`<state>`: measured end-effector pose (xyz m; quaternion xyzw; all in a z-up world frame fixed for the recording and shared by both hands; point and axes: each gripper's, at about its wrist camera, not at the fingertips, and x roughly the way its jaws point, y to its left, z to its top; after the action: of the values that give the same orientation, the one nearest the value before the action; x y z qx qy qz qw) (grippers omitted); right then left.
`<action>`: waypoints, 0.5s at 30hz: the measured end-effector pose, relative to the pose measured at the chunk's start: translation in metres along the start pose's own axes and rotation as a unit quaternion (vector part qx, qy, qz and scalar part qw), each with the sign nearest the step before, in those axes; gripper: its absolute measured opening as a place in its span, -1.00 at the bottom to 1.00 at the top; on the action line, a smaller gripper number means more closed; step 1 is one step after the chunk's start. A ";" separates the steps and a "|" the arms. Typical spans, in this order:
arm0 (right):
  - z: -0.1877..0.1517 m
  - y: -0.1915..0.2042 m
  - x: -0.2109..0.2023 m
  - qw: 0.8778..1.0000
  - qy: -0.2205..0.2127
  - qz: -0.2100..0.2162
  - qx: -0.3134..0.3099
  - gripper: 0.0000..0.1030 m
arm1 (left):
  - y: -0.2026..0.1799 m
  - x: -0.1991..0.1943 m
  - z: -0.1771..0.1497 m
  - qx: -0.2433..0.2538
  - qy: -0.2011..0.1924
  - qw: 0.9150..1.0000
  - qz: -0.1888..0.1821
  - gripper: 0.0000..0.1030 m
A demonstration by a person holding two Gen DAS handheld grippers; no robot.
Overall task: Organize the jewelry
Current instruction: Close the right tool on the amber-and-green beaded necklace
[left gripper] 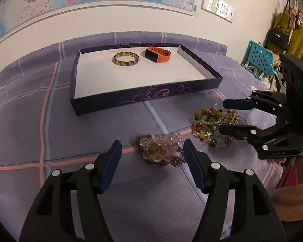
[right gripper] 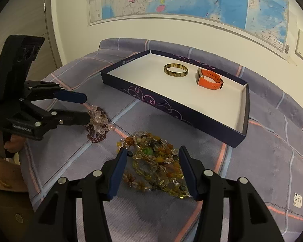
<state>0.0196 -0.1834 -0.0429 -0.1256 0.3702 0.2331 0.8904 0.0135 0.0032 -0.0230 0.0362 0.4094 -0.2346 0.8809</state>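
black and blue, my left gripper (left gripper: 151, 149) hangs with its jaws apart over a pile of clear and purple beads (left gripper: 161, 149) on the checked lilac bedcover (left gripper: 50, 121); nothing is pinched, the beads lying just beyond the pads. my right gripper (right gripper: 151, 157) stands open the same way, its blue pads either side of a heap of amber and green beads (right gripper: 157, 165) without pressing on it. the two piles lie near each other, apart. beyond them sits a shallow dark blue box lid (left gripper: 143, 98) with purple swirls and a white floor; inside, toward its far edge, i see a mottled bangle (left gripper: 126, 58) and an orange-strapped watch (left gripper: 157, 54) side by side, apart. white lettering on the left gripper's body and a printed mark on the lid's end wall are too blurred to read. a wall map (right gripper: 171, 0) hangs behind.
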 end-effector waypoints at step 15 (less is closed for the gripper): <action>0.002 -0.010 0.000 0.999 0.001 0.032 0.031 -0.86 | 0.000 0.013 -0.002 -0.003 0.024 1.000 -0.004 0.03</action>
<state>0.0263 -0.1907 -0.0410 -0.0866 0.3818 0.2494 0.8857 0.0191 -0.0010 -0.0341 0.0381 0.4312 -0.2359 0.8700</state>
